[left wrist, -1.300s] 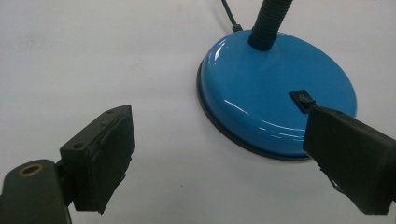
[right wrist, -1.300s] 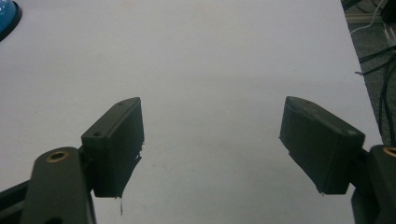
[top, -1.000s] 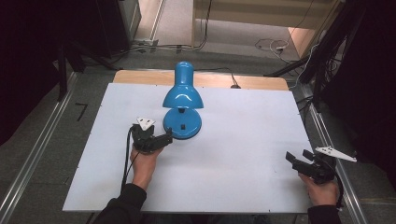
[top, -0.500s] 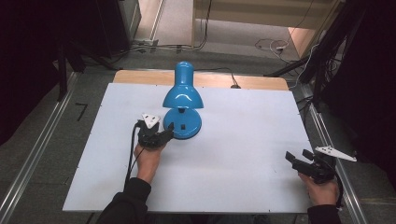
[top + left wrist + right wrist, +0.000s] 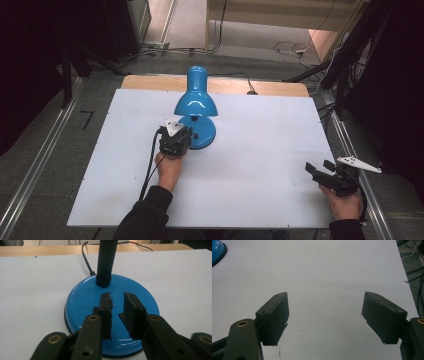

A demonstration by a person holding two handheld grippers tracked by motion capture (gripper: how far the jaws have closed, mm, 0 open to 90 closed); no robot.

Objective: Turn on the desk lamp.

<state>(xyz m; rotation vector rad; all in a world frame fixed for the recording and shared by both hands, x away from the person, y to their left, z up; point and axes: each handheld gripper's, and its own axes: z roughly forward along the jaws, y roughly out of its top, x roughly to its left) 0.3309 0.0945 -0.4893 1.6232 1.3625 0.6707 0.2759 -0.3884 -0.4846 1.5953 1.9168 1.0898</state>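
Jaws of the left gripper (image 5: 117, 305), just closing to a narrow gap, hover over the blue lamp's base (image 5: 82, 297); right gripper (image 5: 325, 315) gapes wide near the desk's (image 5: 260, 150) right edge

Lamp switch (image 5: 121, 316) behind hand-held gripper (image 5: 117, 302)

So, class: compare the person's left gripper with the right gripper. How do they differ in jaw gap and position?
The left gripper has its jaws close together, having just been closing, with a narrow gap and nothing between them; the right gripper has its jaws spread wide. The left gripper hangs over the blue lamp base; the right gripper sits apart near the white table edge, over bare surface. Both have two black jaws and are held in a hand.
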